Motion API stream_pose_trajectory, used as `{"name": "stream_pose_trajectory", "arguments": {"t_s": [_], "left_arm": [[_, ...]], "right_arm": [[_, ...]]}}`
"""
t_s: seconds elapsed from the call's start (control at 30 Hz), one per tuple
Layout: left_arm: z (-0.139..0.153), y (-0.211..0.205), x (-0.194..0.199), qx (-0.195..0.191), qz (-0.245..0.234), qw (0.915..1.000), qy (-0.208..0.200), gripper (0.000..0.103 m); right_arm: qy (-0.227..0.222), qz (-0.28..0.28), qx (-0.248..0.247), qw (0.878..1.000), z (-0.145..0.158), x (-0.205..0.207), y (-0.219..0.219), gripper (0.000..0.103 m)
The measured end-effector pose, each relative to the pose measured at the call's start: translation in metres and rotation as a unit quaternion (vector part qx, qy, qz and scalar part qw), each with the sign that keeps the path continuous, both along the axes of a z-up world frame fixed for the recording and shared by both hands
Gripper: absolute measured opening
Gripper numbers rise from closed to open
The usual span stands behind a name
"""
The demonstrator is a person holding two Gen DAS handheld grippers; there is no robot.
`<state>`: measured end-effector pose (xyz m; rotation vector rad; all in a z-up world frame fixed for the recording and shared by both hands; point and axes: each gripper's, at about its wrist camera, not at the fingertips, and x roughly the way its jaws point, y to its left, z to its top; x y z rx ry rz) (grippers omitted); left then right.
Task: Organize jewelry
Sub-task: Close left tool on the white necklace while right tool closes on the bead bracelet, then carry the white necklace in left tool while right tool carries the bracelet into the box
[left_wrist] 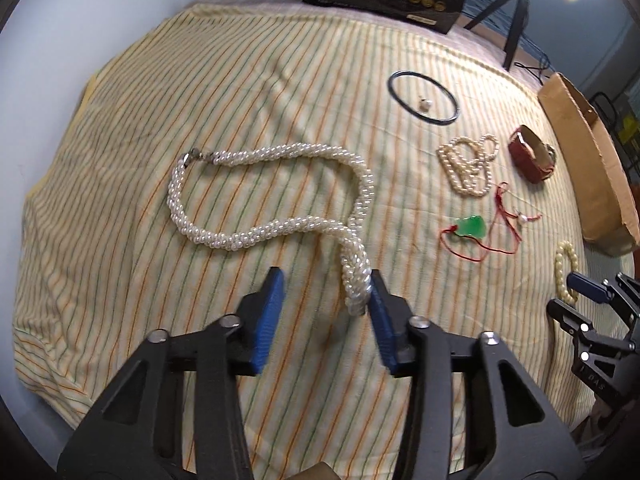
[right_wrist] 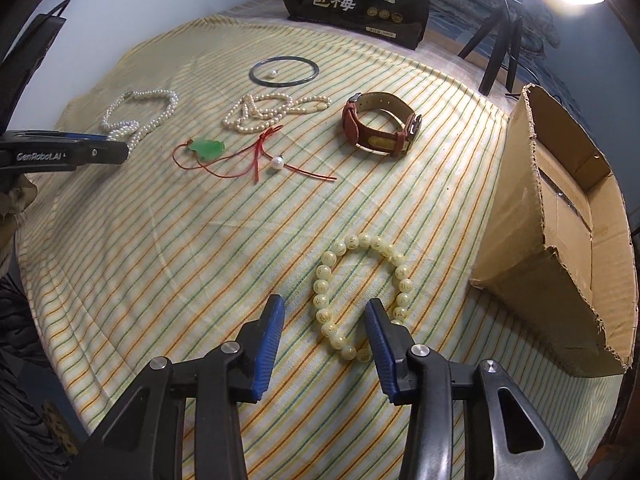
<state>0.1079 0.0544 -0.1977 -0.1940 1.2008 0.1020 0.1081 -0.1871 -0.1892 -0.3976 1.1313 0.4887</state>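
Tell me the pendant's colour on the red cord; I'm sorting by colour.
Green pendant, clearest in the right wrist view.

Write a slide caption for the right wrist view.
Right gripper open over a cream bead bracelet, beside a cardboard box.

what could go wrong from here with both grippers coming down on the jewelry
1. The left gripper has only the tail end of the thick pearl rope necklace by its right-hand pad, off centre; a close may miss or pinch just the tip, so it slips.
2. The right gripper straddles one side of the cream bead bracelet; round beads could roll out.
3. A lifted rope may drag toward the green pendant.
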Motion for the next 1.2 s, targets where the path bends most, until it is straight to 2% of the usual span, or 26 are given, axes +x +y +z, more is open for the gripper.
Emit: {"name": "stream_pose_trajectory", "arguments": {"t_s": [0.2, 0.3, 0.47, 0.67, 0.8, 0.97, 1.2], "left_arm": [[0.002, 0.003, -0.001, 0.003, 0.000, 1.0000, -0.008, 0.011], [0.008, 0.005, -0.003, 0.003, 0.001, 0.9998, -0.019, 0.008], [0.037, 0.010, -0.005, 0.001, 0.000, 0.9980, -0.063, 0.006], [0.082, 0.028, -0.006, -0.026, 0.023, 0.9920, -0.122, 0.006], [0.104, 0.039, -0.003, -0.047, 0.035, 0.9874, -0.147, 0.006], [0.128, 0.036, -0.003, -0.063, 0.030, 0.9825, -0.172, 0.006], [0.161, 0.015, -0.002, -0.081, 0.006, 0.9750, -0.207, 0.006]], "right_arm": [[-0.009, 0.011, -0.012, 1.000, 0.001, -0.004, 0.005, 0.009], [-0.006, 0.006, -0.009, 1.000, 0.004, -0.002, 0.004, 0.005], [-0.002, -0.009, 0.018, 1.000, 0.011, 0.001, -0.003, 0.005], [-0.007, -0.023, 0.063, 0.998, 0.029, 0.005, -0.008, 0.005], [-0.018, -0.032, 0.092, 0.995, 0.048, 0.007, -0.013, 0.005], [-0.034, -0.050, 0.132, 0.989, 0.073, 0.012, -0.023, 0.005], [-0.063, -0.076, 0.161, 0.982, 0.098, 0.021, -0.045, 0.005]]}}
